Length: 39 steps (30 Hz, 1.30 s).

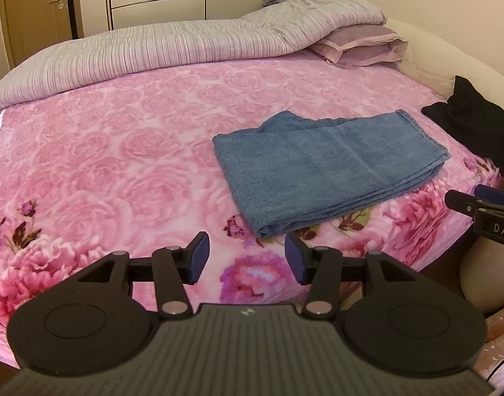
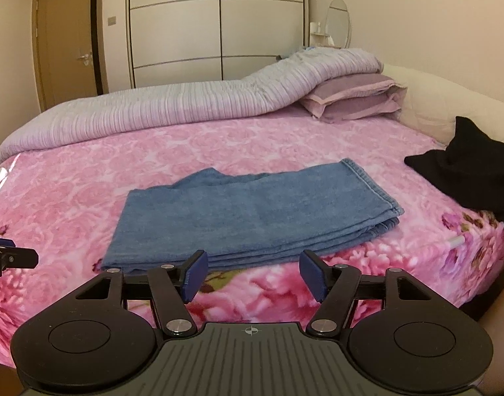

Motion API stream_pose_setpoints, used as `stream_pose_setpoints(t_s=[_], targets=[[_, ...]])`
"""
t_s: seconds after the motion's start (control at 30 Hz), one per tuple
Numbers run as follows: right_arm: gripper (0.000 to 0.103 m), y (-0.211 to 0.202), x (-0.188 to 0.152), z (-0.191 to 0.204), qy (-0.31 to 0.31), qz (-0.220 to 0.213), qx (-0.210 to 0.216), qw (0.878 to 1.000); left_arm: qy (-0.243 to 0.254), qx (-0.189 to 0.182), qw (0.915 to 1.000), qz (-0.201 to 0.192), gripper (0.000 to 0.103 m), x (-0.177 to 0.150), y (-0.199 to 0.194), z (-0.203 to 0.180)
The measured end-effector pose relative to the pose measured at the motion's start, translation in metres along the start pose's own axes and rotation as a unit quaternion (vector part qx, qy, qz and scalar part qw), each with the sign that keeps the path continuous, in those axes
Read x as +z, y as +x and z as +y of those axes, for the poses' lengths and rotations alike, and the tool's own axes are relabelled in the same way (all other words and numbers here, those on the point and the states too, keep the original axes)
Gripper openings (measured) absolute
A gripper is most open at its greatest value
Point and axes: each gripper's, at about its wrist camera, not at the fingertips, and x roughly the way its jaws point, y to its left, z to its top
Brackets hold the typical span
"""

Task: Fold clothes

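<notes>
The left gripper and right gripper hover with fingers spread apart, empty, just short of the folded blue jeans. The jeans lie flat on the pink floral blanket. Right of the jeans sits a black garment; beyond them, a striped lilac quilt and pillows.

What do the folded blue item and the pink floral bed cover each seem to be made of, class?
Folded blue item: likely cotton terry, matte, with a nubby looped surface and stitched hem. Pink floral bed cover: probably plush synthetic fleece, its soft pile catching a slight sheen.
</notes>
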Motion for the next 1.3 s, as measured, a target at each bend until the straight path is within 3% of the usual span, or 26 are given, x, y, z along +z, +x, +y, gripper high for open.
stream_pose_setpoints(t_s=[0.27, 0.6, 0.73, 0.93, 1.07, 1.13, 1.2, 1.3], targets=[[0.065, 0.012, 0.0, 0.011, -0.025, -0.02, 0.01, 0.999, -0.036, -0.016, 0.9991, 0.012, 0.046, -0.009, 0.013, 0.03], [0.065, 0.061, -0.022, 0.027, -0.082, 0.008, 0.023, 0.996, -0.057, -0.054, 0.9959, 0.045, 0.046, -0.017, 0.053, 0.052], [0.065, 0.08, -0.035, 0.046, -0.157, 0.022, 0.031, 0.987, -0.064, -0.068, 0.994, 0.057, 0.046, -0.018, 0.068, 0.055], [0.065, 0.103, -0.058, 0.083, -0.301, 0.018, 0.042, 0.952, -0.078, -0.082, 0.9907, 0.076, 0.046, -0.019, 0.087, 0.065], [0.065, 0.123, -0.071, 0.103, -0.384, 0.008, 0.042, 0.922, -0.088, -0.083, 0.9893, 0.082, 0.046, -0.018, 0.096, 0.073], [0.065, 0.132, -0.081, 0.112, -0.439, 0.002, 0.038, 0.898, -0.093, -0.081, 0.9888, 0.084, 0.046, -0.018, 0.101, 0.077], [0.065, 0.141, -0.096, 0.121, -0.507, -0.009, 0.024, 0.861, -0.1, -0.08, 0.9879, 0.087, 0.046, -0.017, 0.106, 0.082], [0.065, 0.15, -0.112, 0.127, -0.57, -0.031, 0.019, 0.821, -0.11, -0.08, 0.9868, 0.088, 0.046, -0.016, 0.112, 0.089]])
